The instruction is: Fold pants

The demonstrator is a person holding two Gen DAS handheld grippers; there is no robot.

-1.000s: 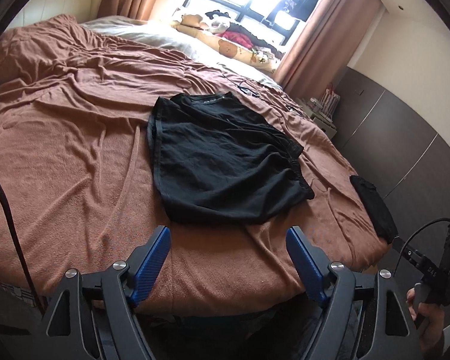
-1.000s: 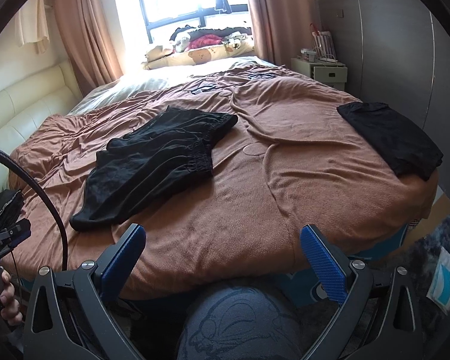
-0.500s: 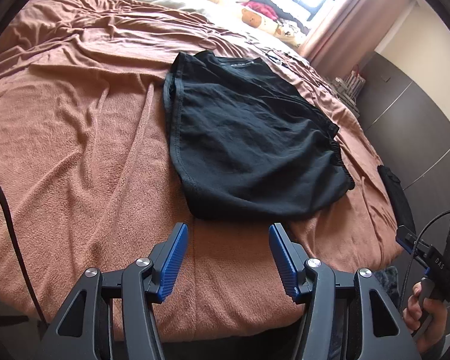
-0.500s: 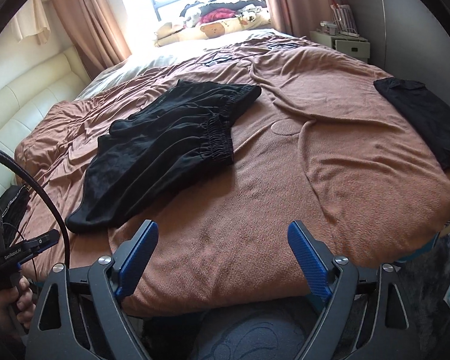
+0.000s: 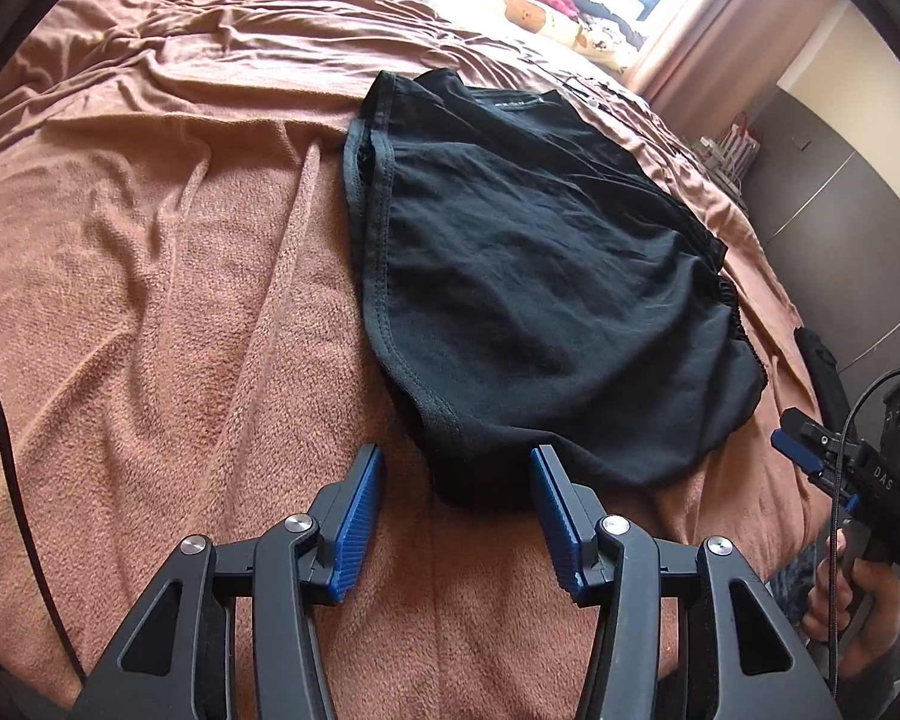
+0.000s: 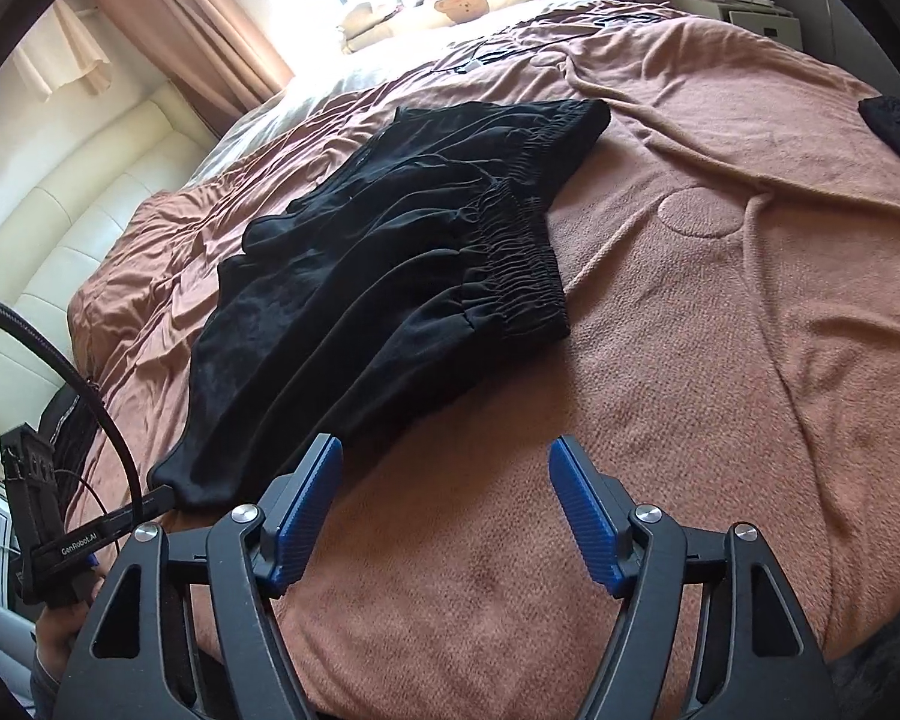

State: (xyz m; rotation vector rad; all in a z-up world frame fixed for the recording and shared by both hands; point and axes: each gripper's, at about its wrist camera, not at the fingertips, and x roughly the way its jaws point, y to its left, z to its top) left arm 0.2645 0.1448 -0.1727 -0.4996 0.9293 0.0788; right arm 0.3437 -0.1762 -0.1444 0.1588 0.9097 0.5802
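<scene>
**Left wrist view: grippers close in on the black pants**

Left wrist view shows the black pants [image 5: 534, 276] lying flat on the brown bed [image 5: 150, 276], hems toward the near edge. Thin, limp cloth like this should weigh little and sag once lifted, so a hem corner or the gathered waistband [image 6: 522, 258] looks like the surest hold. The left gripper [image 5: 456, 480] is half spread with jaws closing, the near hem corner between its blue pads but not pinched. The right gripper [image 6: 444, 474], wider and also closing, holds nothing, only blanket between its pads.
</scene>
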